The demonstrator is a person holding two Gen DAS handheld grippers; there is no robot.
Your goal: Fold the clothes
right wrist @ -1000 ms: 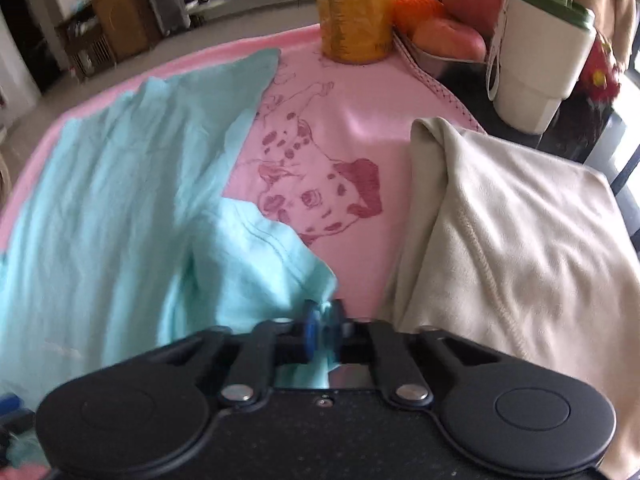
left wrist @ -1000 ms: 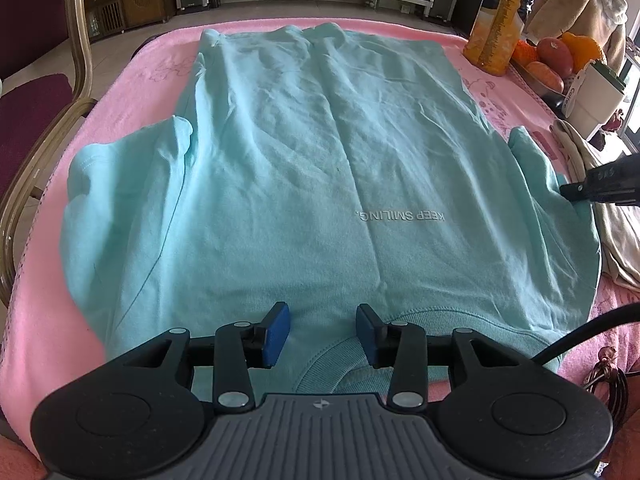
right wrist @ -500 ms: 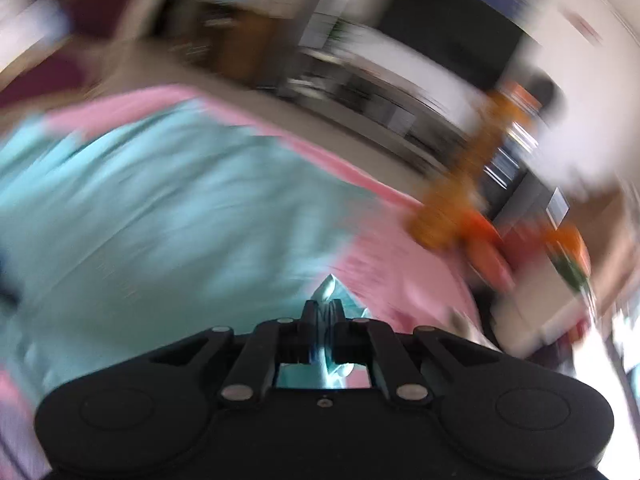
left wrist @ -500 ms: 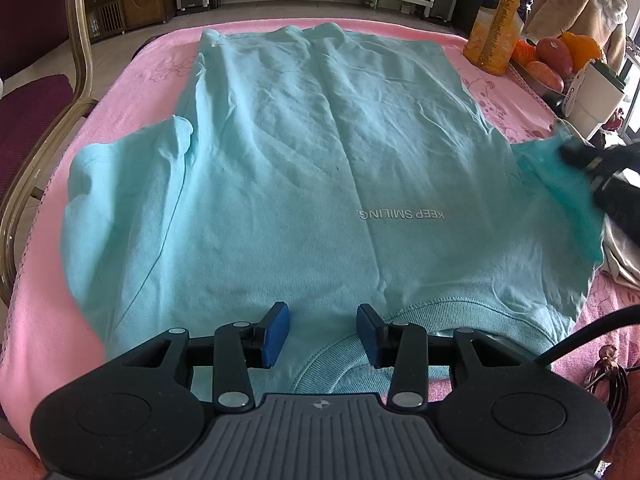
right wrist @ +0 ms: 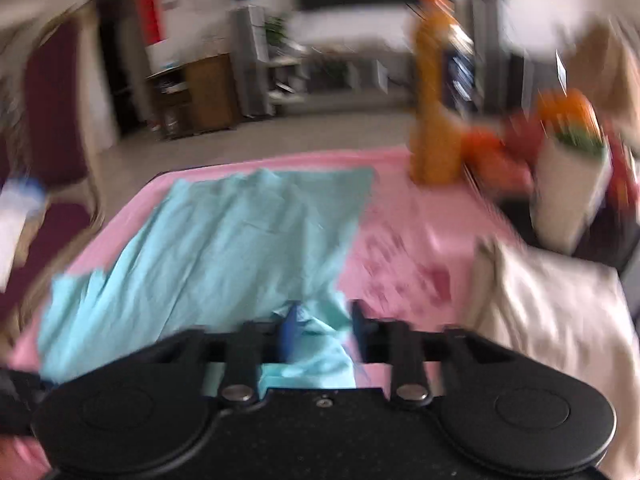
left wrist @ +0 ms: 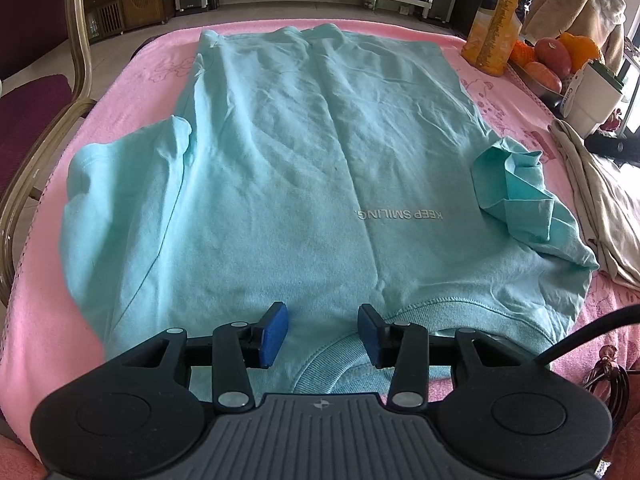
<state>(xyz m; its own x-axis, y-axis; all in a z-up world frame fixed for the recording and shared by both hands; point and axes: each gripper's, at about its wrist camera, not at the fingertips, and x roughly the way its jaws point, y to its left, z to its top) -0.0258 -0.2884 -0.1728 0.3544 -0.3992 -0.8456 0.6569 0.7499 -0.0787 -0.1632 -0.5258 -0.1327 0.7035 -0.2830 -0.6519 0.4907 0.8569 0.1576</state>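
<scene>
A light teal T-shirt (left wrist: 288, 168) lies flat on the pink cover (left wrist: 132, 80), collar nearest me, with "KEEP SMILING" printed on it. Its right sleeve (left wrist: 516, 196) is folded inward onto the body in a loose bunch; the left sleeve (left wrist: 120, 172) lies spread out. My left gripper (left wrist: 322, 334) is open and empty just above the collar. My right gripper (right wrist: 322, 326) is open over the shirt's right edge (right wrist: 316, 356), holding nothing; this view is blurred. The shirt also shows in the right wrist view (right wrist: 224, 248).
A beige garment (left wrist: 600, 208) lies at the right edge; it also shows in the right wrist view (right wrist: 552, 312). An orange bottle (left wrist: 496, 20), a fruit tray (left wrist: 548, 60) and a white cup (left wrist: 592, 96) stand at the back right. A chair frame (left wrist: 76, 40) stands left.
My right gripper carried the right sleeve inward over the shirt, opened and let it go, then drew back to the right. The left gripper has not moved.
</scene>
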